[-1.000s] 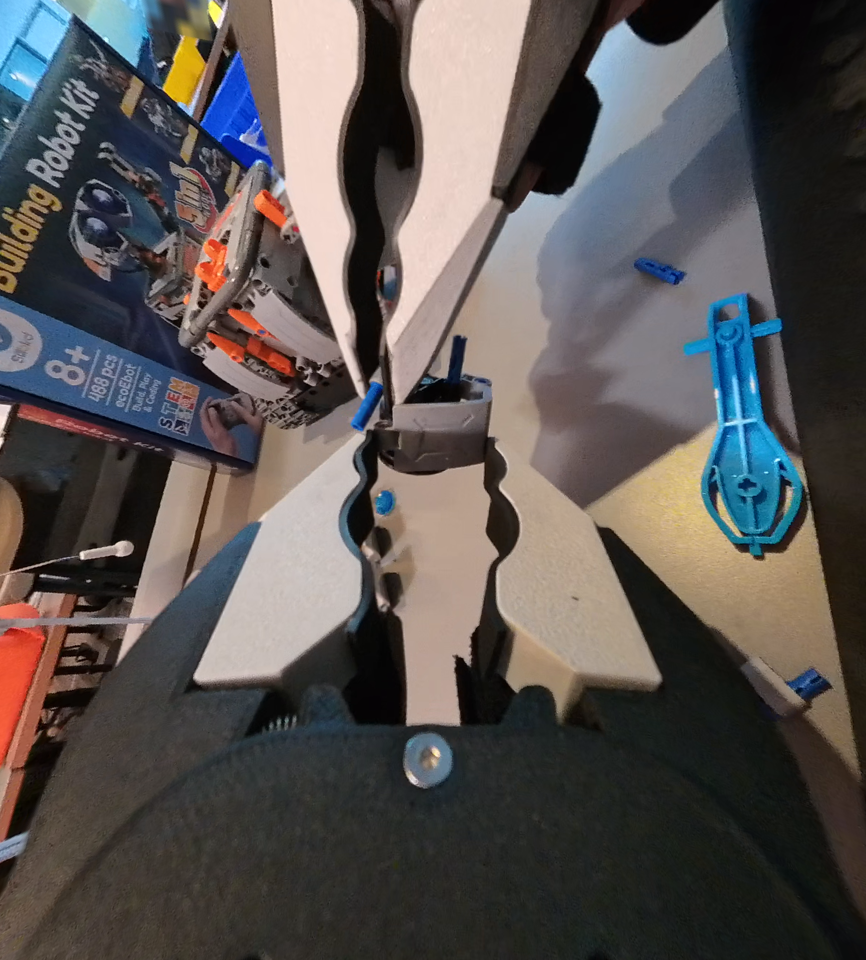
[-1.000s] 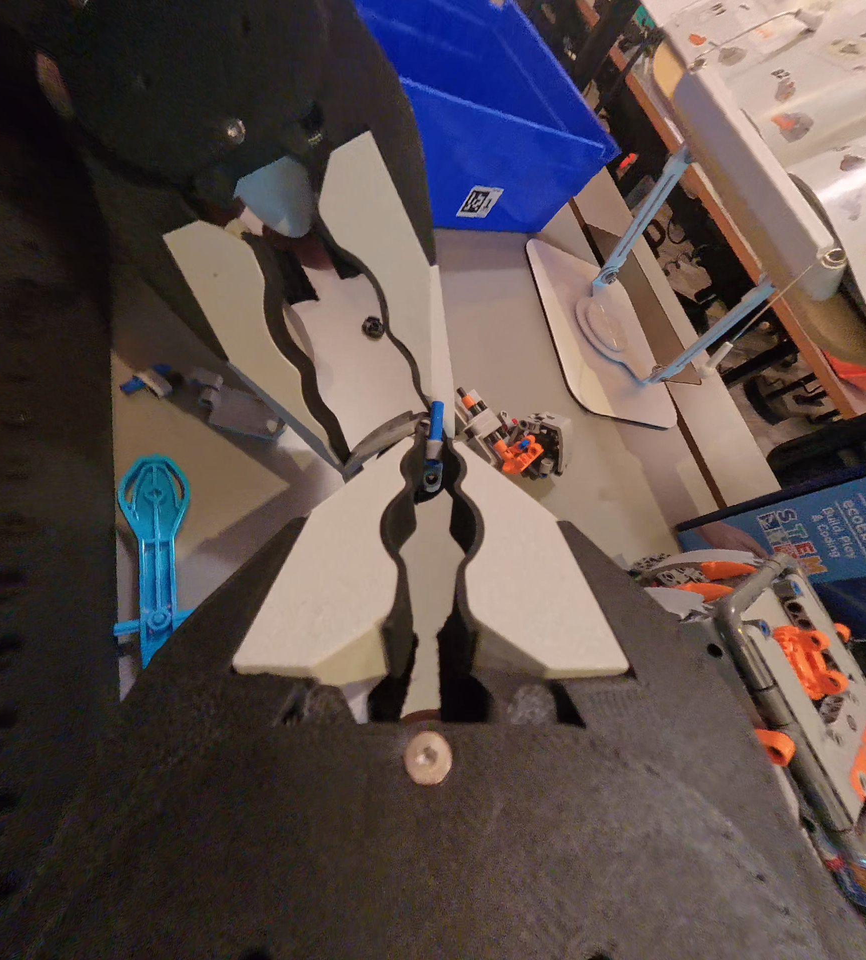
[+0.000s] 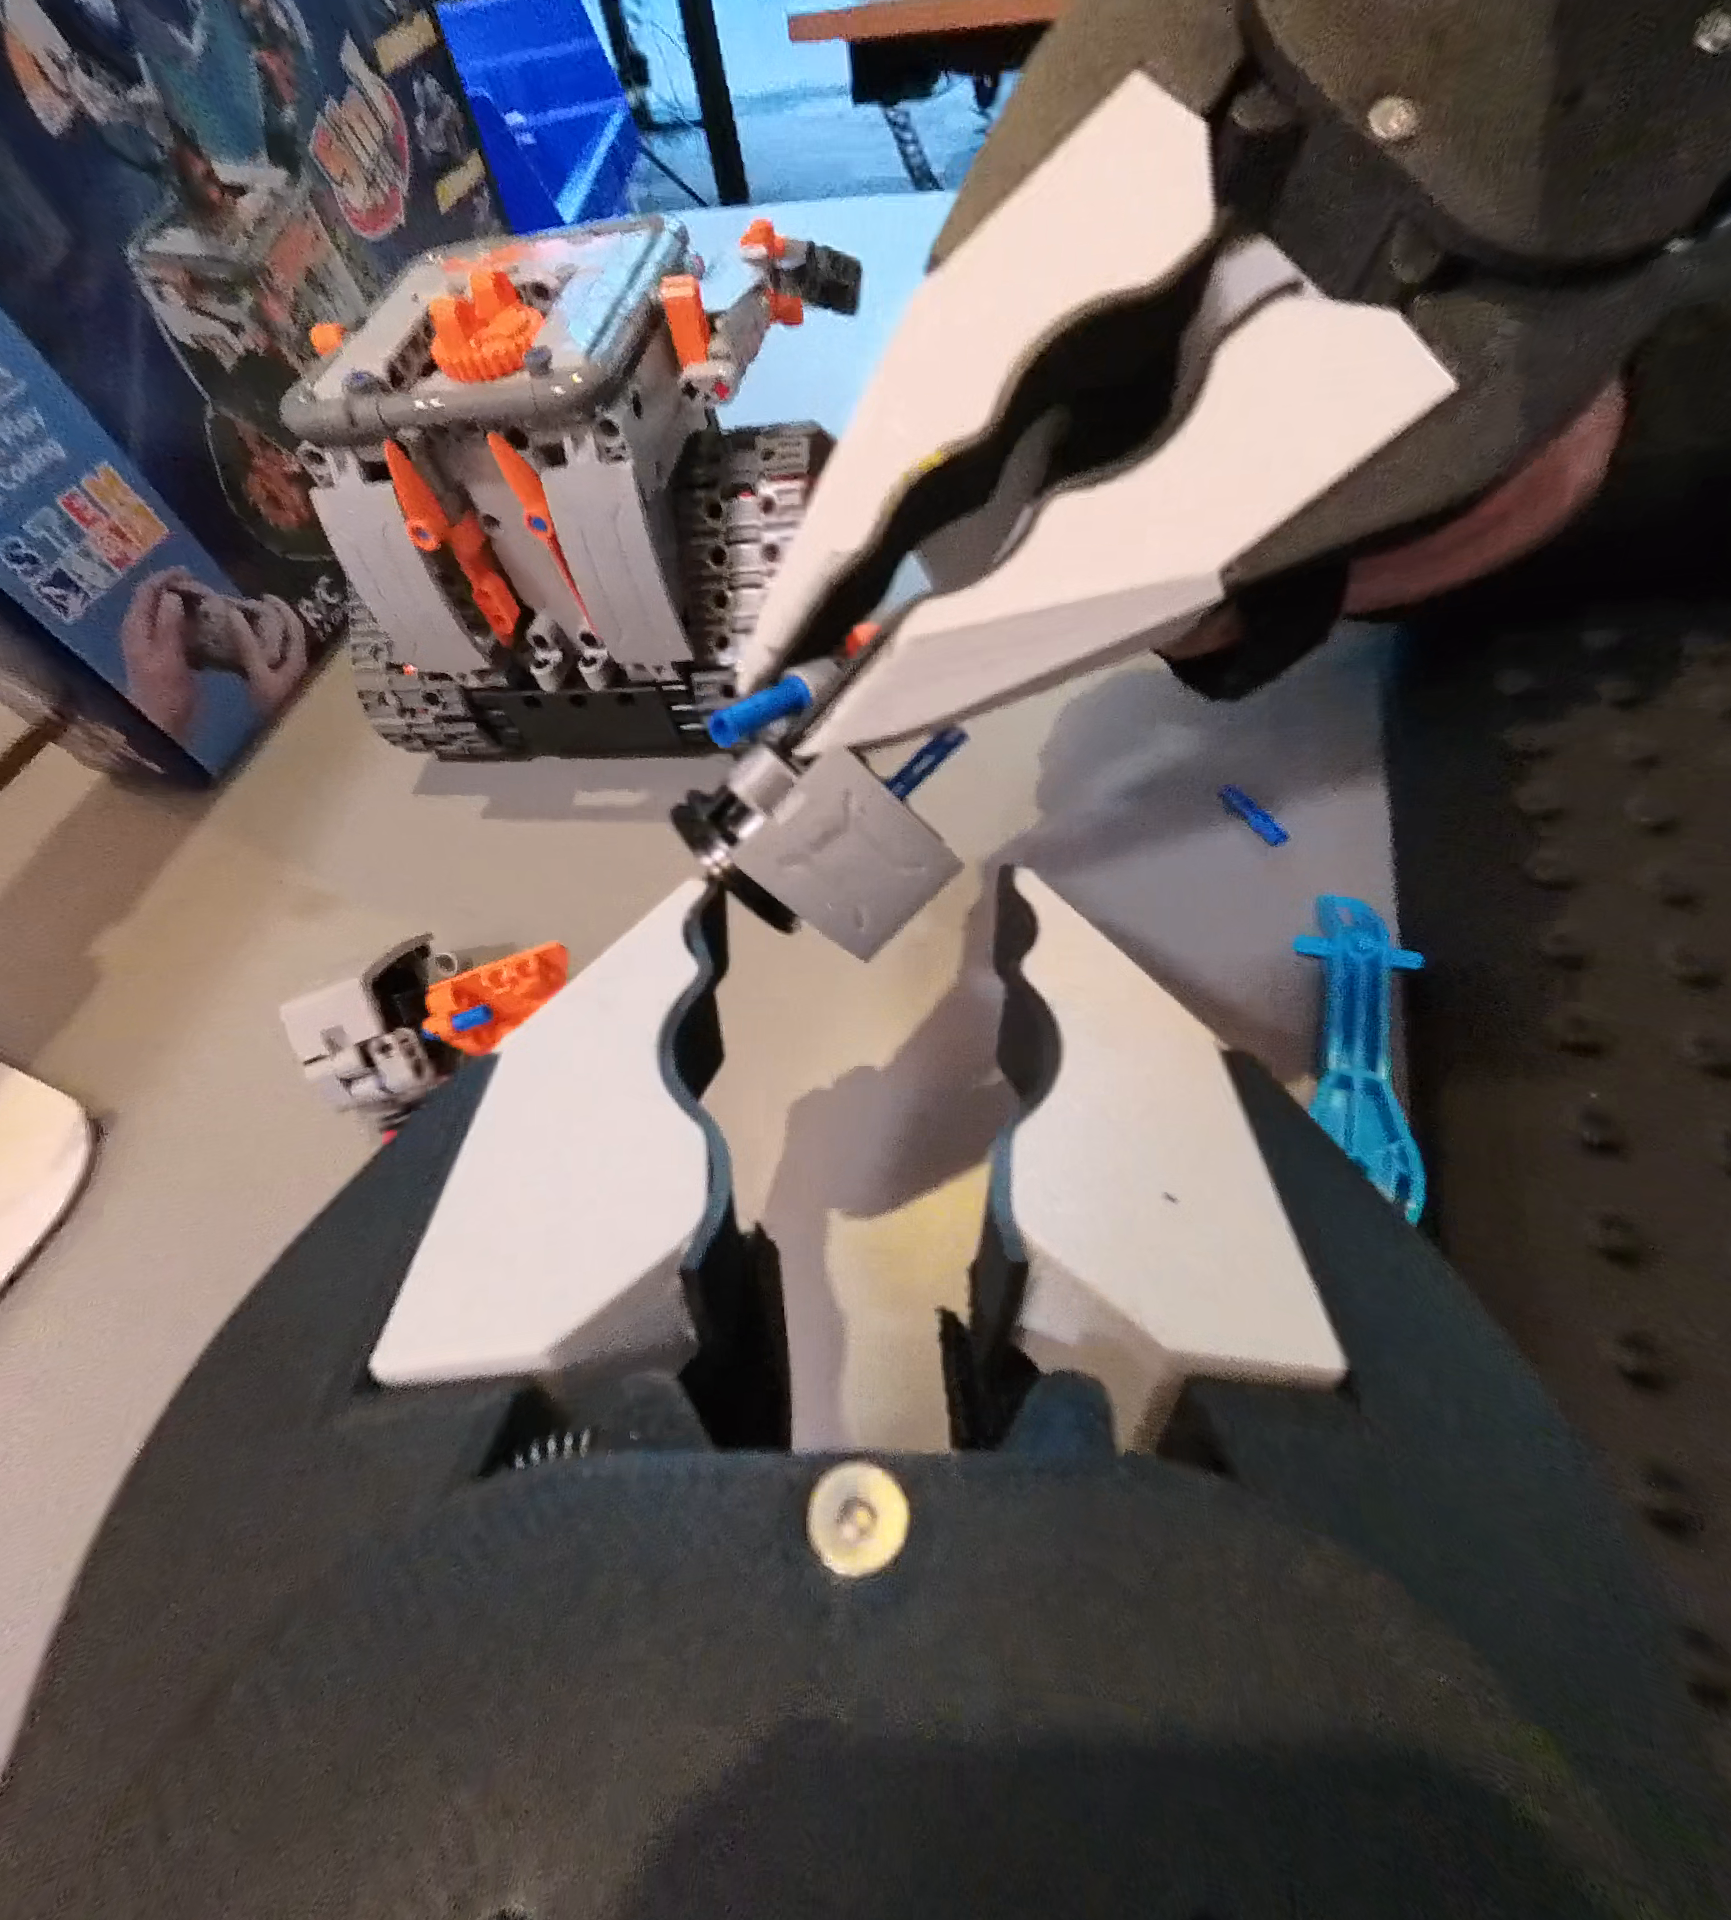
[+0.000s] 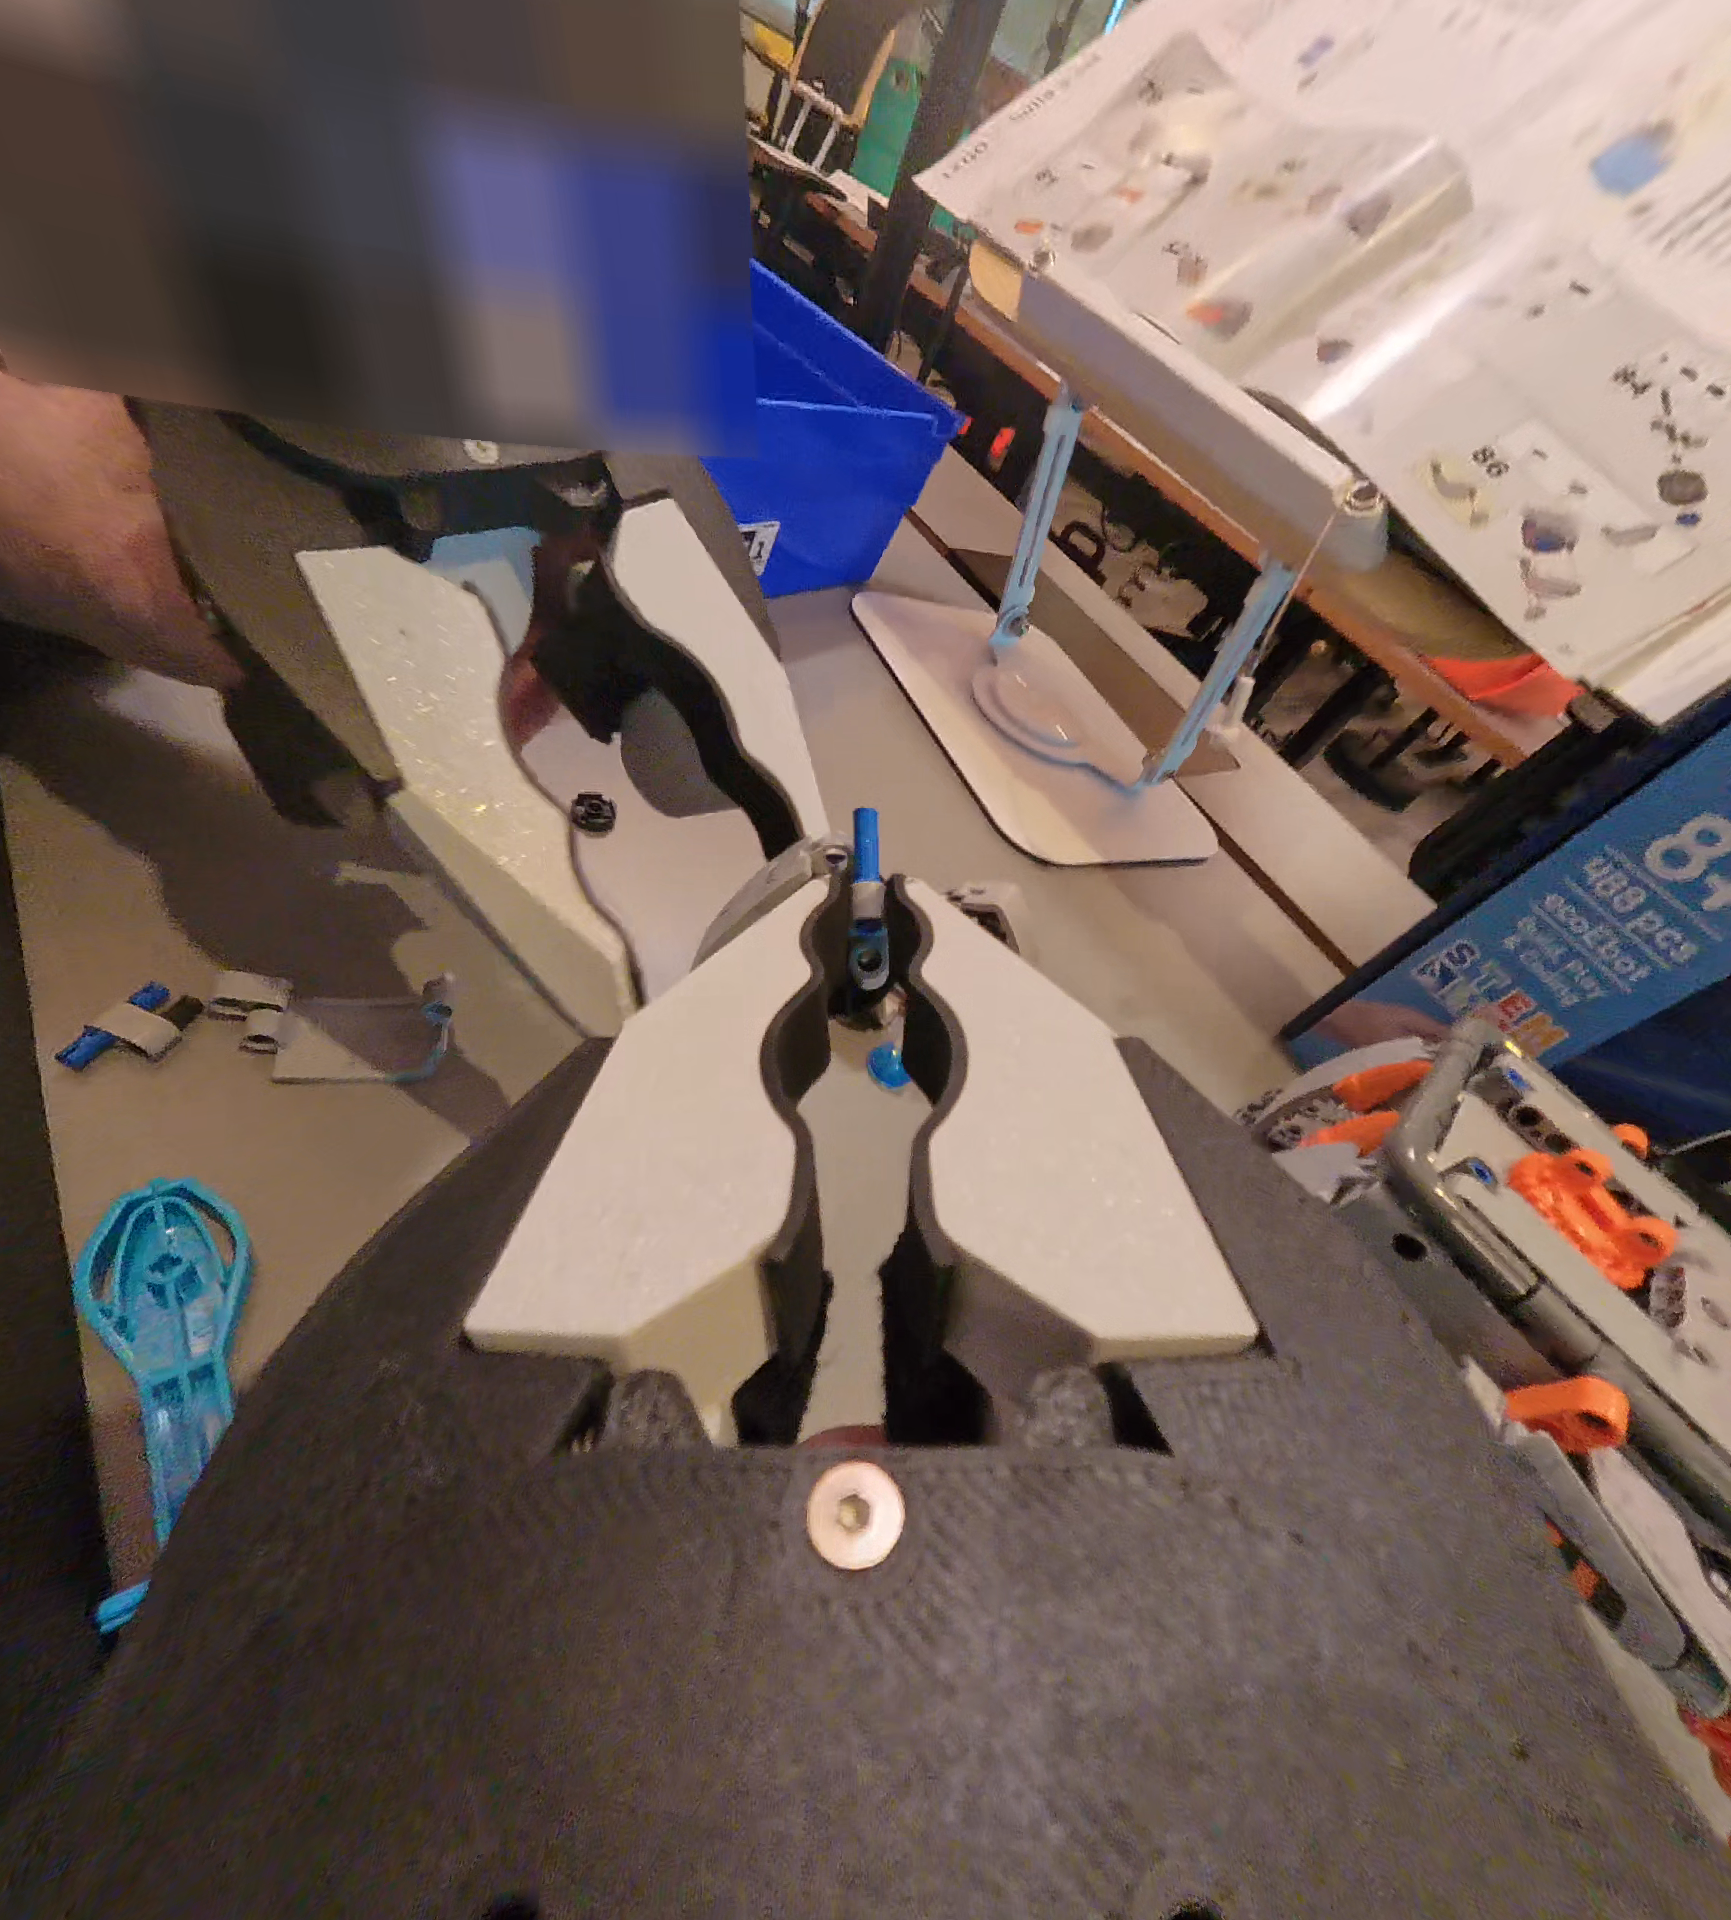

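The left hand-held gripper (image 3: 856, 883) has its jaws spread wide with nothing between them, its tips just beside a small grey plastic block piece (image 3: 845, 847) that hangs above the pale table (image 3: 165, 1039). The right hand-held gripper (image 4: 866, 894) is closed at its tips on a small grey-and-blue connector with a blue pin (image 4: 866, 914) joined to that block. Beyond stand a grey and orange brick-built robot model (image 3: 528, 488), a dark blue kit box (image 3: 61, 416) and a light blue flat plastic tool (image 3: 1360, 1060).

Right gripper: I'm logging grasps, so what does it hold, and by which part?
The right gripper pinches a small grey-and-blue pin piece by its lower end; the blue tip sticks out.
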Demonstrator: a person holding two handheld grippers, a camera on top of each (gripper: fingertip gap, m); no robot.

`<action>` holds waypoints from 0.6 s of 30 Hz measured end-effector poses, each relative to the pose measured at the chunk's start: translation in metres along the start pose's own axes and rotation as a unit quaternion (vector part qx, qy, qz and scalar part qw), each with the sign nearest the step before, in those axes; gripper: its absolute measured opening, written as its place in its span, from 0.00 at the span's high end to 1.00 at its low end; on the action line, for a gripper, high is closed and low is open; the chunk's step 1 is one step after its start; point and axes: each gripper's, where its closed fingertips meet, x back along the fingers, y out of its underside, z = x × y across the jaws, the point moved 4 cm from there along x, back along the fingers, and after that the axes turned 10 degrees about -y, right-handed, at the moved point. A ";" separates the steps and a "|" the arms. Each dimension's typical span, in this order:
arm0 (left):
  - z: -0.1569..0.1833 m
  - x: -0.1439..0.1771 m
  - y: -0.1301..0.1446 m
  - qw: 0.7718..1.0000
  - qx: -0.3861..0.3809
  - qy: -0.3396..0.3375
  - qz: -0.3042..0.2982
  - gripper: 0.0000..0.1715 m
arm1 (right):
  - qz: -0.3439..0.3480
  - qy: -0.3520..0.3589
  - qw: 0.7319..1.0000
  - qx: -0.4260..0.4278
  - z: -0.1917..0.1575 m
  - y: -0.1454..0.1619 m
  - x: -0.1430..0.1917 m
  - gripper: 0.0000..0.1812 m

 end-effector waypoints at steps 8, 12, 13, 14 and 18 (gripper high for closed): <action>-0.007 0.002 0.005 0.999 -0.047 -0.017 -0.009 0.82 | 0.004 -0.037 0.999 -0.025 0.000 0.001 0.000 0.97; 0.000 0.000 0.019 0.996 -0.072 0.026 -0.055 0.88 | -0.038 -0.107 0.993 -0.025 -0.006 0.014 0.003 0.95; 0.002 0.000 0.022 0.994 -0.081 0.038 -0.068 0.90 | -0.041 -0.122 0.992 -0.016 -0.009 0.015 0.006 0.93; 0.002 0.000 0.026 0.991 -0.091 0.041 -0.085 0.91 | -0.038 -0.125 0.991 -0.001 -0.011 0.014 0.009 0.92; 0.010 -0.004 0.032 0.986 -0.116 0.058 -0.102 0.91 | -0.071 -0.140 0.988 0.002 -0.016 0.024 0.005 0.95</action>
